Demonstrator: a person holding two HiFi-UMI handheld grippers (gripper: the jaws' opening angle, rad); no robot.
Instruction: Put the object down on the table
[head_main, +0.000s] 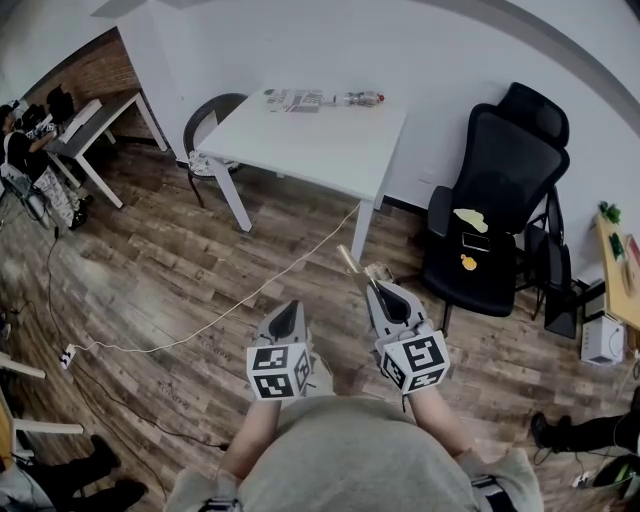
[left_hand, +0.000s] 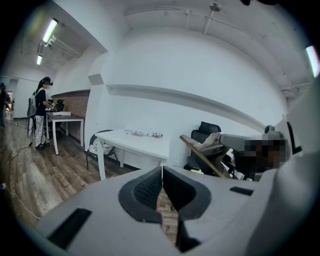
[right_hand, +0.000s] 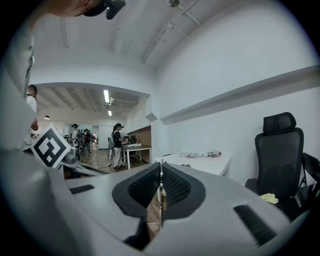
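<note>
I stand on the wood floor a few steps short of the white table (head_main: 330, 150), a gripper in each hand. My right gripper (head_main: 378, 290) is shut on a thin flat wooden stick (head_main: 352, 262), which juts forward and to the left toward the table. In the right gripper view the stick (right_hand: 161, 200) shows edge-on, pinched between the ribbed pads of the right gripper (right_hand: 160, 175). My left gripper (head_main: 290, 312) hangs beside it, shut with nothing in it. The left gripper view shows its closed jaws (left_hand: 162, 172), with the stick (left_hand: 200, 156) off to the right and the table (left_hand: 135, 142) ahead.
Papers (head_main: 295, 100) and a bottle (head_main: 362, 98) lie along the table's far edge. A black office chair (head_main: 500, 200) with small yellow things on its seat stands to the right. A round chair (head_main: 210, 125) sits at the table's left. A white cable (head_main: 250, 300) crosses the floor. A person works at a far desk (head_main: 90, 125).
</note>
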